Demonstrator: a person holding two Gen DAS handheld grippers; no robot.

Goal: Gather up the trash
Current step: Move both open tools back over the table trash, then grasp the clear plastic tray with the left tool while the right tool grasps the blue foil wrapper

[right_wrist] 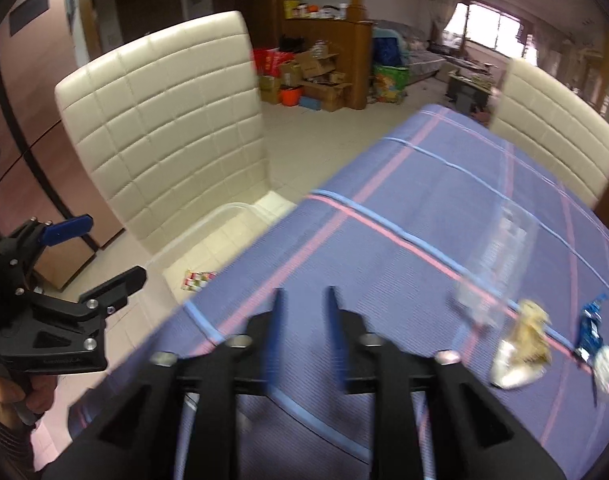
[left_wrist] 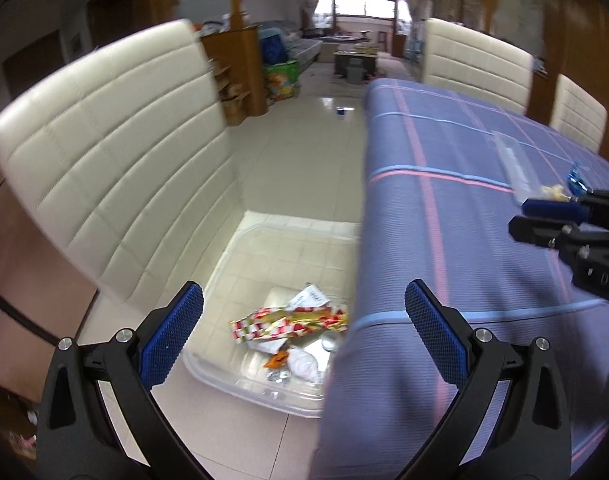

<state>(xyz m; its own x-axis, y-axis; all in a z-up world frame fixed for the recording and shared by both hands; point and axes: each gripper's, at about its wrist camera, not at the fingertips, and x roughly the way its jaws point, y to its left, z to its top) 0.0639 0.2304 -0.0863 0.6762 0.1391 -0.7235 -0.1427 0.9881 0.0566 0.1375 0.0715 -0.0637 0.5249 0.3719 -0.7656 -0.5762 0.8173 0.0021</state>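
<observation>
With both the left claw and the right claw released and empty, steer the right one toward the crumpled beige wrapper and blue wrapper at lower right of the bench, then carry each to the clear bin on the floor.

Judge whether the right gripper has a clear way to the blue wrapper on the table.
Probably yes: the right gripper is open and empty, and only bare tablecloth and a crumpled tan wrapper lie before the blue wrapper.
</observation>
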